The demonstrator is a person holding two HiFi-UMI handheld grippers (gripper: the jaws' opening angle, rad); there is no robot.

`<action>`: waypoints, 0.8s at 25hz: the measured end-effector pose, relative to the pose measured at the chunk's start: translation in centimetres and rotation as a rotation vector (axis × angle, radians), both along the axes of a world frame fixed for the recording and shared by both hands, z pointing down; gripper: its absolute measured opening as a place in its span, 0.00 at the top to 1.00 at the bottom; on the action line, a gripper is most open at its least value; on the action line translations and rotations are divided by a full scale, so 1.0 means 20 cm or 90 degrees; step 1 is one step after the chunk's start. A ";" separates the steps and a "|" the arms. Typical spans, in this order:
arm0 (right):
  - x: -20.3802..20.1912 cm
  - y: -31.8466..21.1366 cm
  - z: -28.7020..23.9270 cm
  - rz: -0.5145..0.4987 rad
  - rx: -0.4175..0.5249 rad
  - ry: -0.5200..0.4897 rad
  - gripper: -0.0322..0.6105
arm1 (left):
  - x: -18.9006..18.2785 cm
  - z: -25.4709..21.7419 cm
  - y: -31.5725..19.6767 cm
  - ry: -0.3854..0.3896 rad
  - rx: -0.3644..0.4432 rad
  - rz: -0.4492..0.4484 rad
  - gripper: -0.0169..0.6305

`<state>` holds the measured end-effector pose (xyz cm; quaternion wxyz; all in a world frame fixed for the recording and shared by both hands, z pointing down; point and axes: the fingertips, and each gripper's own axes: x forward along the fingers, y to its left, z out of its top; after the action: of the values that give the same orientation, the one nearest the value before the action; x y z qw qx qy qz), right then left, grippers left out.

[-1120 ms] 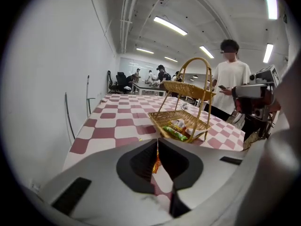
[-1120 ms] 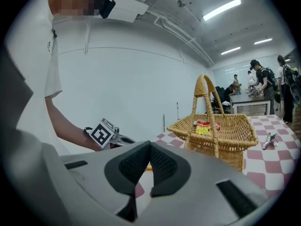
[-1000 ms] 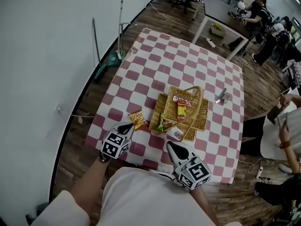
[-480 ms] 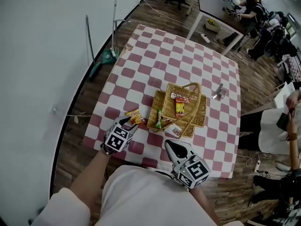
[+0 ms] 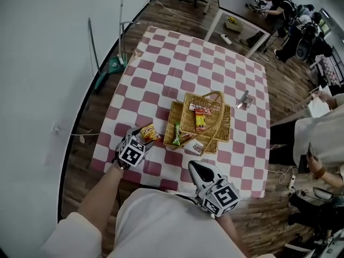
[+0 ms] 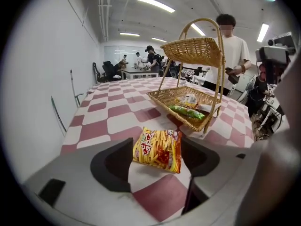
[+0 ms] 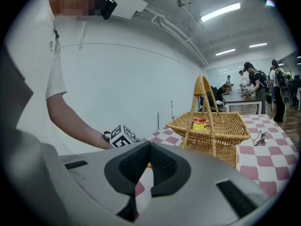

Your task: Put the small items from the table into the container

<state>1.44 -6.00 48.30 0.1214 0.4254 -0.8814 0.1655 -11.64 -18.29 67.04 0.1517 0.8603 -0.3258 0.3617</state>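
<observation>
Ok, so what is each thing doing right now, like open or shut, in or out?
left gripper: jaws opening, chip bag between them, not squeezed.
right gripper: shut, nothing in it.
chip bag: lying flat on the table, outside the basket.
basket: standing upright, snacks in both trays.
green packet: lying in the basket's lower tray.

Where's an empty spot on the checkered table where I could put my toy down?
The far half of the table, beyond the basket, is bare. So is the left strip between the table's edge and the basket. It's crowded near the front edge, where the chips packet lies beside the basket; a small metal thing sits right of the basket.
</observation>
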 end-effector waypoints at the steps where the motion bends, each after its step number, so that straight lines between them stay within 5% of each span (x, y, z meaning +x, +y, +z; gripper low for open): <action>1: 0.00 0.00 0.00 0.003 -0.001 0.001 0.95 | 0.00 0.01 -0.01 -0.004 -0.002 0.005 0.47; 16: 0.02 -0.02 0.02 0.028 -0.006 0.002 0.95 | 0.03 0.14 -0.04 -0.042 -0.035 0.028 0.47; 20: 0.04 -0.02 0.03 0.034 -0.008 0.001 0.95 | 0.02 0.14 -0.05 -0.041 -0.041 0.027 0.56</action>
<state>2.15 -6.44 48.87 0.1206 0.4483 -0.8685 0.1738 -11.21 -19.31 69.82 0.1612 0.8496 -0.3007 0.4023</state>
